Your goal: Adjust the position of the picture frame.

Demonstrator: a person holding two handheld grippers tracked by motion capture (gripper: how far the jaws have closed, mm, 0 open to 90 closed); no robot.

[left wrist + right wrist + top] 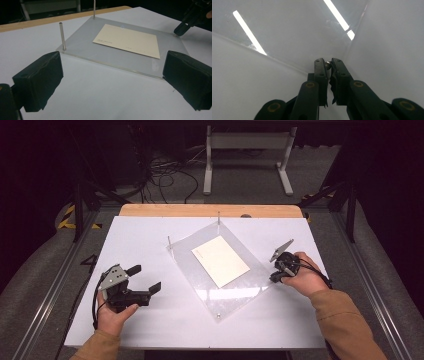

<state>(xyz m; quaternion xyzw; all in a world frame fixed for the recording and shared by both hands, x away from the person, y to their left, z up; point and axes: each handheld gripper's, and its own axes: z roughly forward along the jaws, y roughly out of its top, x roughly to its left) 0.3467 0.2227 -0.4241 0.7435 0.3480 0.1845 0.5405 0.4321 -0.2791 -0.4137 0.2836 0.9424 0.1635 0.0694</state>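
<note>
A clear acrylic plate [200, 287] [80, 47] lies turned on the white table, with a cream card [220, 260] [128, 40] on it. Thin metal pins stand at its corners [169, 241] [62, 36]. My right gripper [276, 276] [327, 62] points down at the plate's right corner, shut on a small metal pin head [327, 65]; the left gripper view shows the right gripper [182, 28] at that corner too. My left gripper [145, 279] [112, 72] stands open to the left of the plate, nothing between its black pads [40, 80].
The white tabletop [150, 320] has a wooden strip [210, 210] along its far edge. Beyond it are a white stand [247, 155] and loose cables [165, 175] on the floor. Metal frame rails [60, 280] run along both sides.
</note>
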